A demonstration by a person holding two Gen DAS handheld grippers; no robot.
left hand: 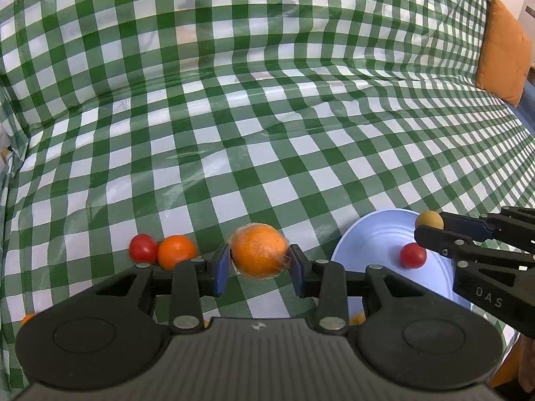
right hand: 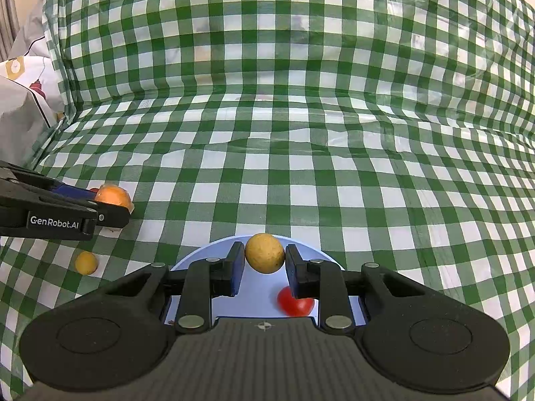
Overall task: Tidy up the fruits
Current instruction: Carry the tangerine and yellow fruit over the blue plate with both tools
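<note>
My left gripper [left hand: 259, 256] is shut on a large orange [left hand: 259, 250] wrapped in clear film, held above the checked cloth left of the pale blue plate [left hand: 367, 234]. It also shows in the right wrist view [right hand: 113, 197]. My right gripper [right hand: 264, 257] is shut on a small yellow-brown fruit [right hand: 264, 252] over the plate [right hand: 200, 260]. It enters the left wrist view from the right [left hand: 429, 222]. A red tomato [right hand: 296, 302] lies on the plate. Another red tomato [left hand: 142, 248] and a small orange [left hand: 176, 251] lie on the cloth to the left.
The green-and-white checked cloth [left hand: 234, 117] covers the seat and backrest. A small yellow fruit [right hand: 86, 262] lies on the cloth left of the plate. An orange cushion [left hand: 503, 50] stands far right. Grey patterned fabric [right hand: 23, 100] lies at the left edge.
</note>
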